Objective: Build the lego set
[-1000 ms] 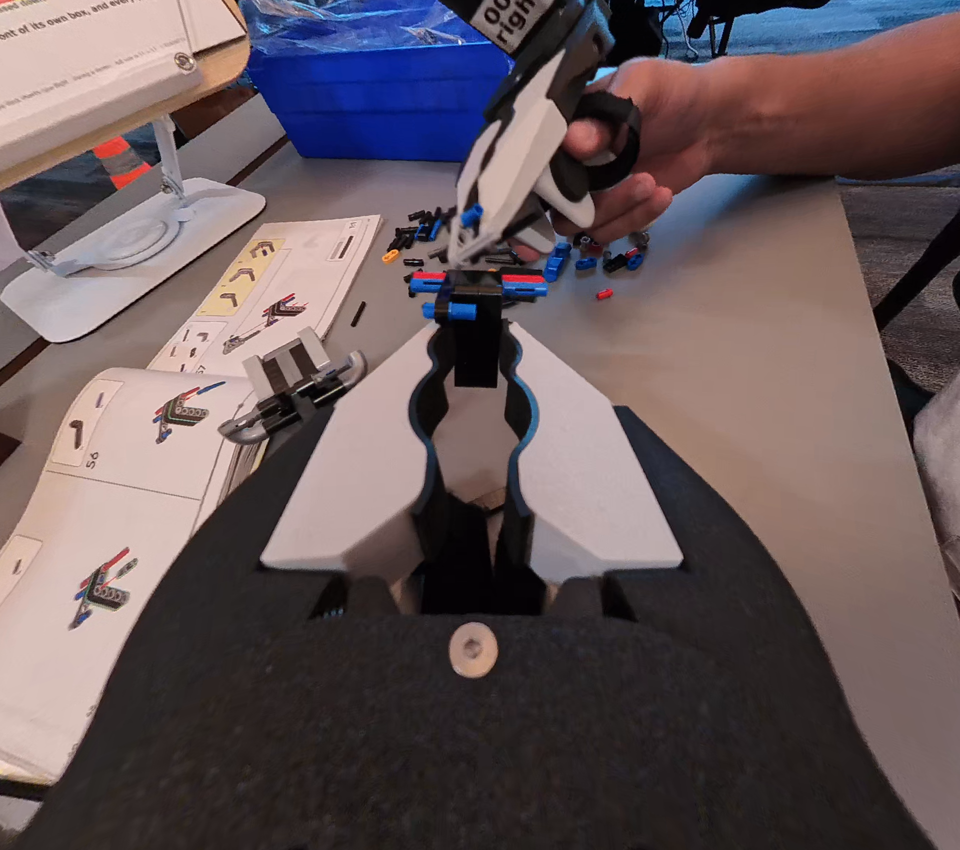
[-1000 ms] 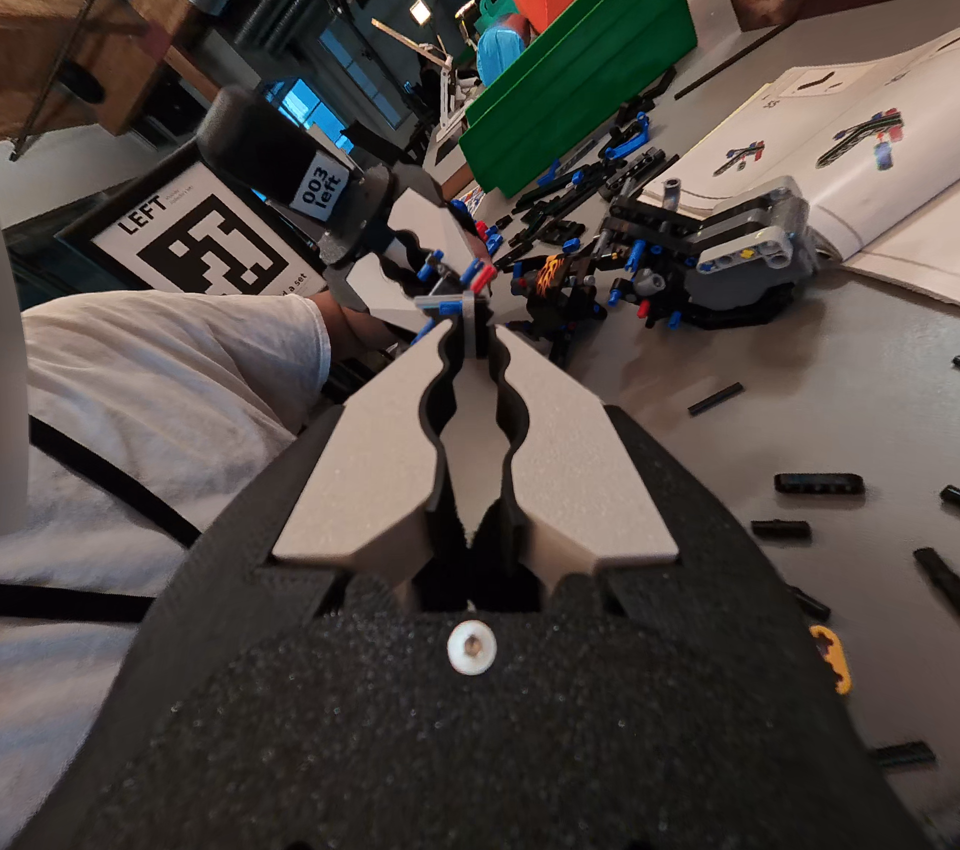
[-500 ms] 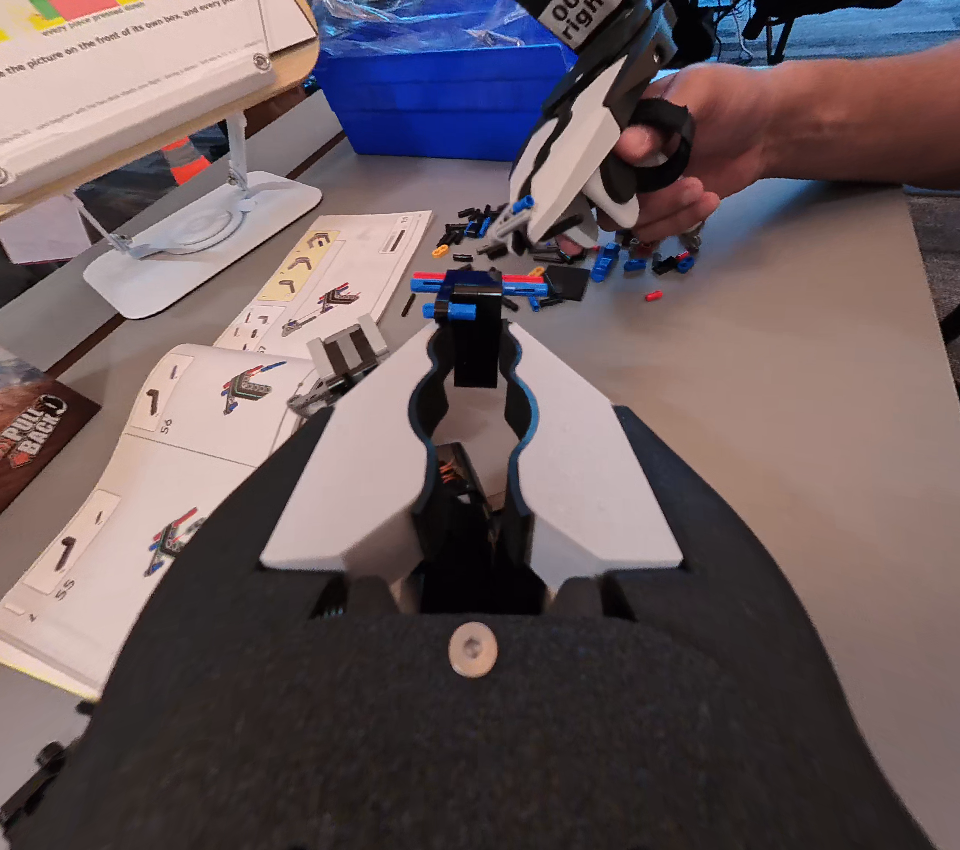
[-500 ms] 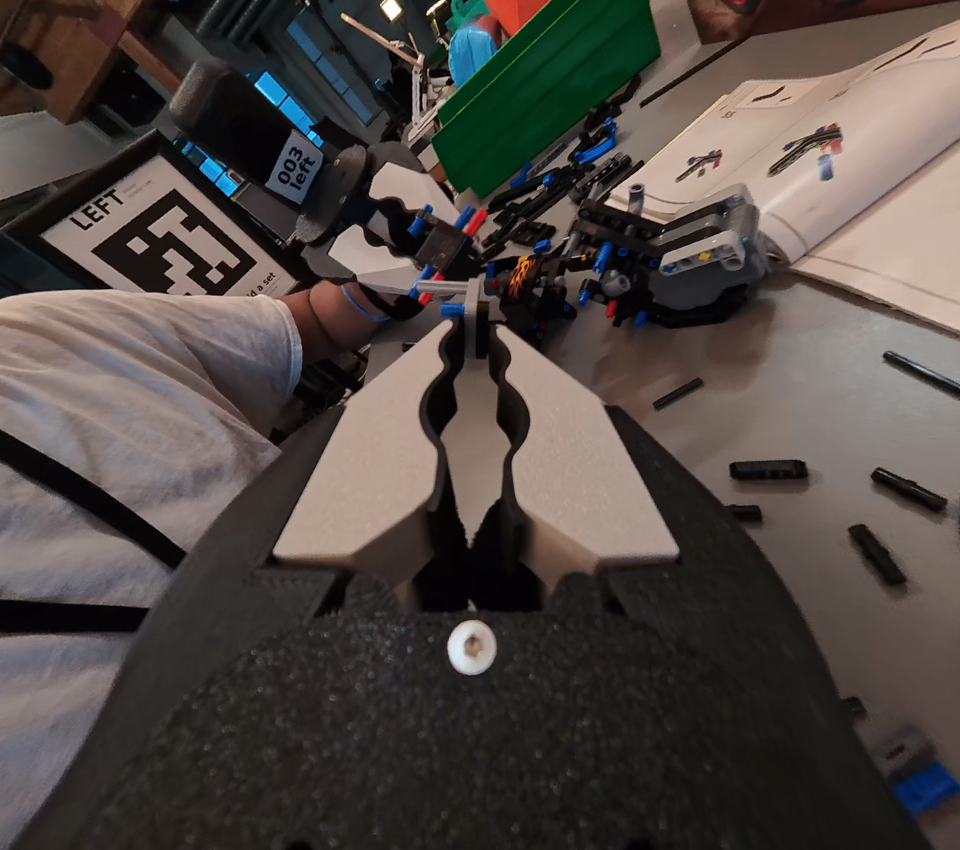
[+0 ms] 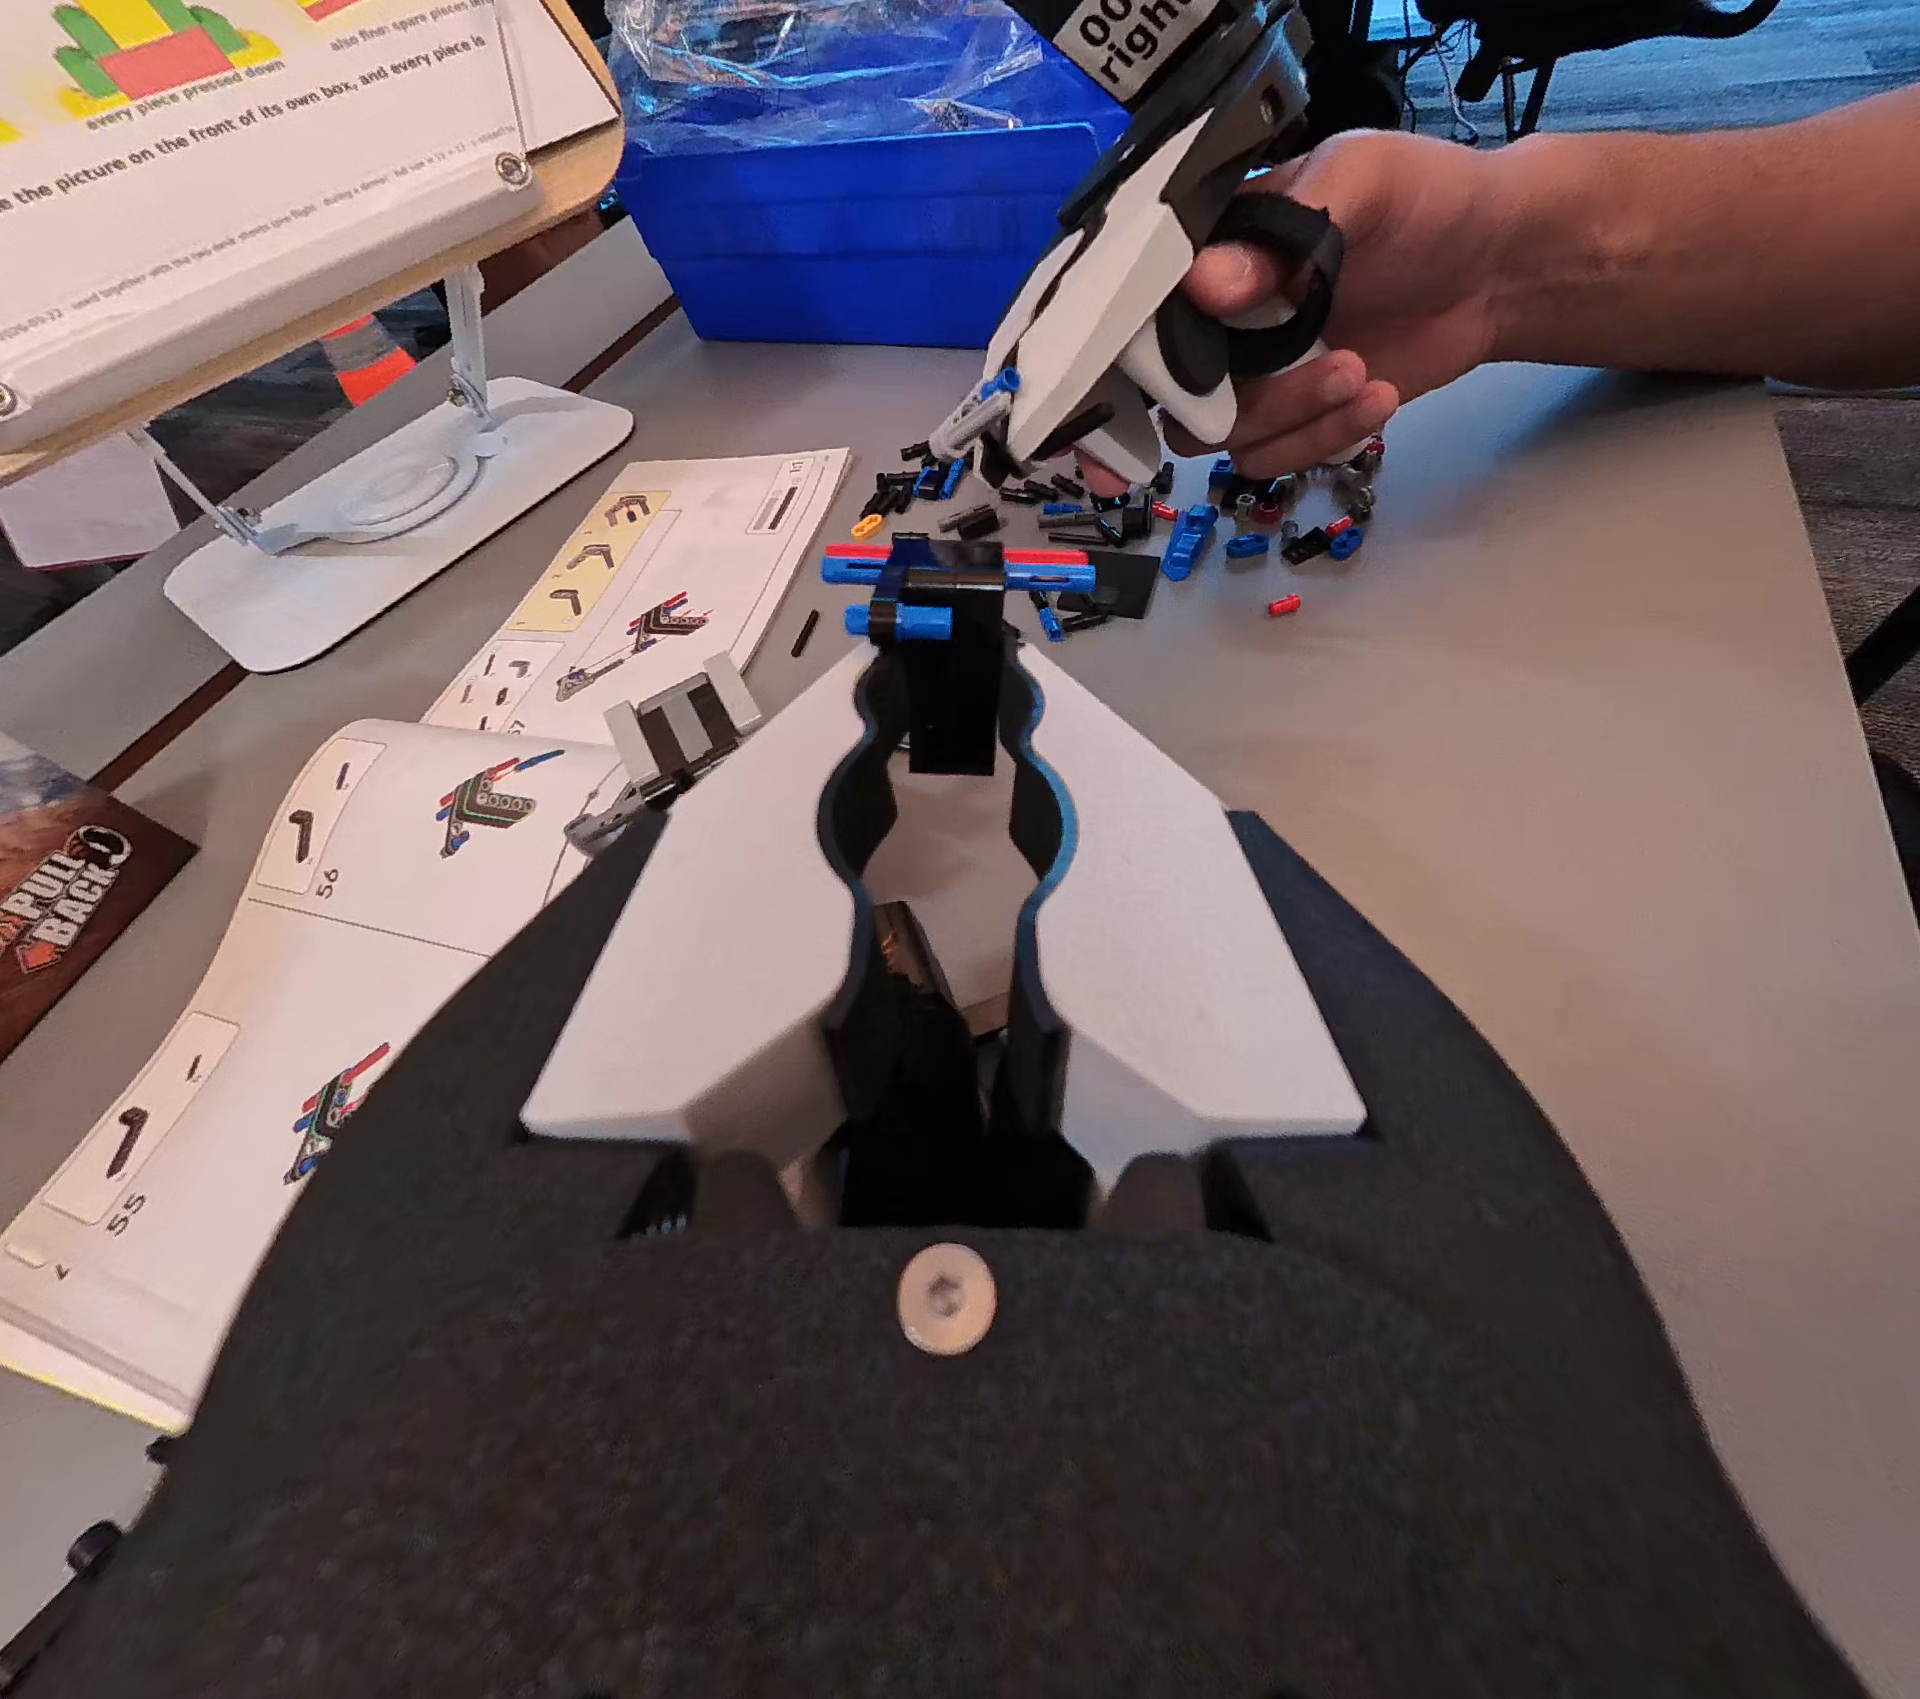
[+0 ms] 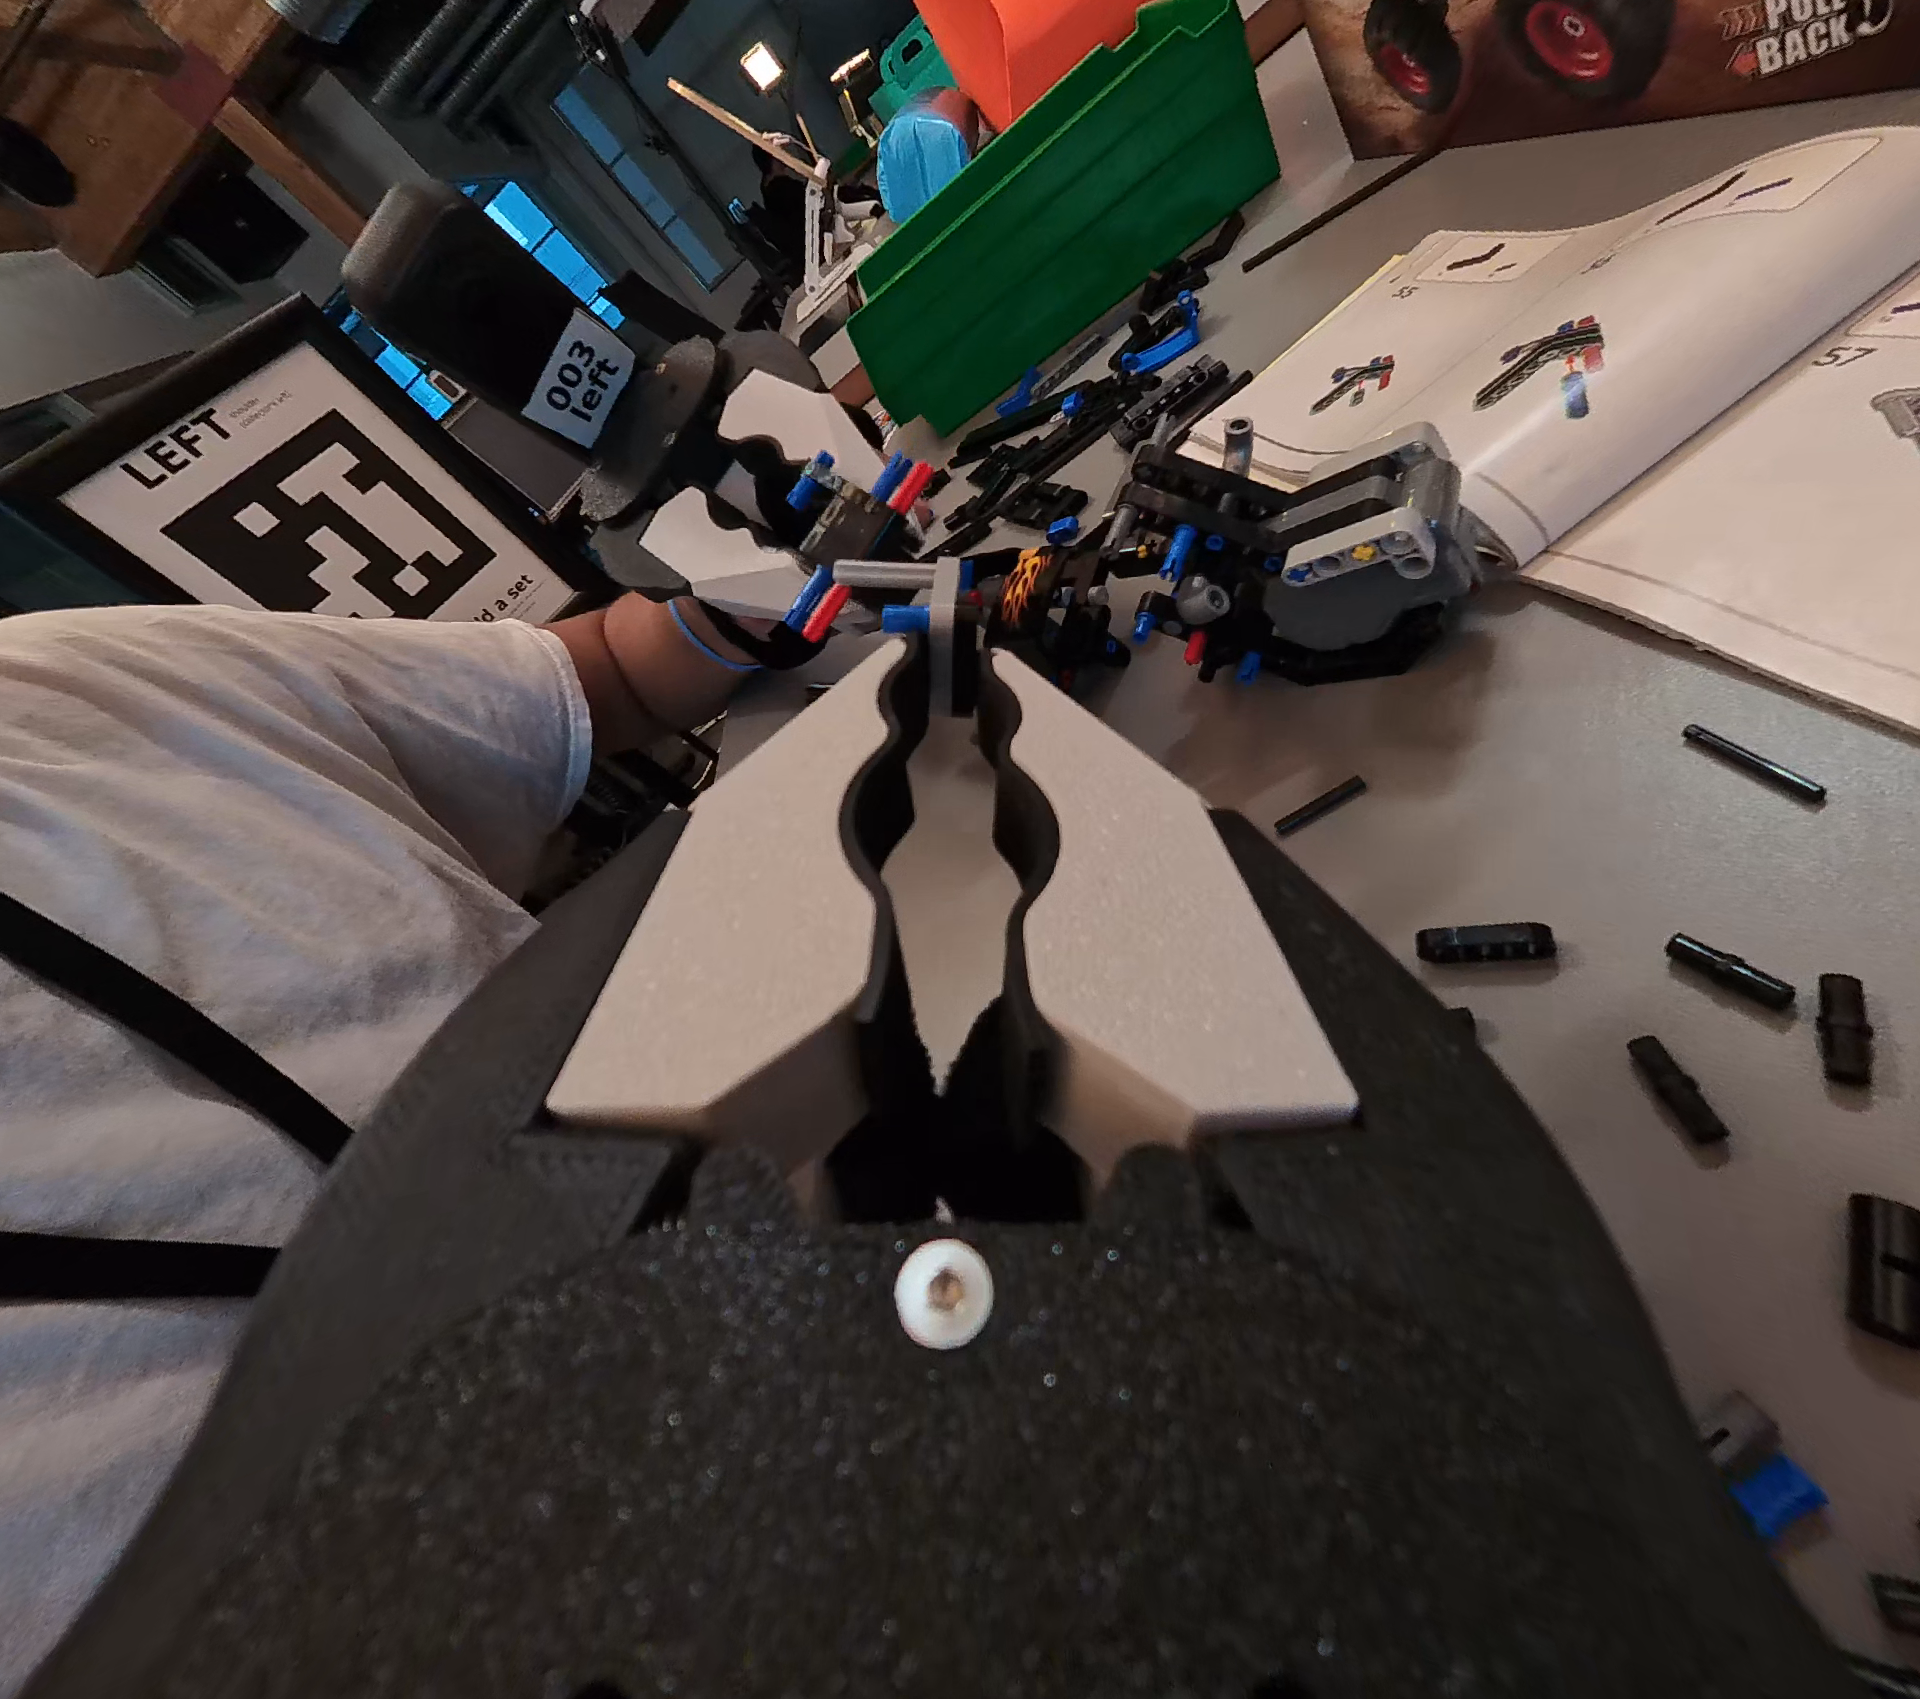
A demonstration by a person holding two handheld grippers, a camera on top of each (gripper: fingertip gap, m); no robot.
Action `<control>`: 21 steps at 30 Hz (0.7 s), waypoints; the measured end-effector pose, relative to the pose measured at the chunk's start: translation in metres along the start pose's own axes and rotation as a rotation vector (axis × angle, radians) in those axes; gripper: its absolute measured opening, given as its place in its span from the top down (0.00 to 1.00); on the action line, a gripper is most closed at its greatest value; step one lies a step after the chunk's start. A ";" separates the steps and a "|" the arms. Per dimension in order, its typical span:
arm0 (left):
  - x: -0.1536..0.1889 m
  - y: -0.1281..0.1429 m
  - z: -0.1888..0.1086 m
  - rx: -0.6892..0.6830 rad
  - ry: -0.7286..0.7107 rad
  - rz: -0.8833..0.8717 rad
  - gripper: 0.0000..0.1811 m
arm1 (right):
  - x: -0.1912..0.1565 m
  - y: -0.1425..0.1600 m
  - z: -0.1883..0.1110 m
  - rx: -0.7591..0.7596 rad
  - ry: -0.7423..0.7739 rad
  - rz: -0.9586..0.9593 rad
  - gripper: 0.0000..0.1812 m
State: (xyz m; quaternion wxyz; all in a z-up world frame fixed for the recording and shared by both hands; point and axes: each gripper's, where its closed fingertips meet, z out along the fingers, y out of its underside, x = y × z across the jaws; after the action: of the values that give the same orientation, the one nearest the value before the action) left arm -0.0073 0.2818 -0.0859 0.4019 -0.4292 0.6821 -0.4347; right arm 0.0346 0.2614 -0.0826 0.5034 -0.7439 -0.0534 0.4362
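The left gripper (image 5: 948, 693) pinches a black beam (image 5: 951, 662) with blue and red pins above the surface (image 5: 1455, 818). The right gripper (image 6: 951, 683), nearly closed, pinches a grey piece (image 6: 948, 615), held apart.

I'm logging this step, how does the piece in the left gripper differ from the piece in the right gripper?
The left gripper clamps a black block bearing several blue and red pins. The right gripper pinches a thinner grey piece with one grey axle and blue pins. The black block is bulkier; the grey piece is slim. Both are held off the table.
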 end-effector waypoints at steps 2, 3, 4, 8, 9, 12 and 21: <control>-0.001 0.000 0.000 0.000 -0.004 0.001 0.92 | 0.000 0.000 0.000 -0.002 0.000 0.000 0.96; -0.001 0.001 0.000 -0.003 -0.003 -0.001 0.92 | 0.000 0.001 0.000 -0.003 0.000 0.001 0.96; -0.002 0.002 0.000 -0.005 -0.002 -0.005 0.92 | 0.000 0.001 0.000 -0.002 0.001 0.000 0.96; -0.002 0.002 0.000 -0.007 -0.003 -0.005 0.92 | 0.001 -0.001 -0.001 0.004 0.004 0.000 0.96; -0.002 0.002 0.000 -0.006 -0.004 -0.004 0.92 | 0.001 -0.001 -0.001 0.005 0.006 -0.001 0.96; -0.001 0.002 0.000 -0.006 -0.001 -0.002 0.92 | 0.000 -0.001 -0.001 0.006 0.005 -0.002 0.96; 0.000 0.002 0.001 -0.010 0.002 0.000 0.92 | 0.001 -0.001 -0.001 0.007 0.010 -0.002 0.96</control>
State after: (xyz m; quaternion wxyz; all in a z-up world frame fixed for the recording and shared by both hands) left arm -0.0070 0.2826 -0.0884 0.3992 -0.4307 0.6847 -0.4316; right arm 0.0366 0.2619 -0.0821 0.5069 -0.7441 -0.0501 0.4323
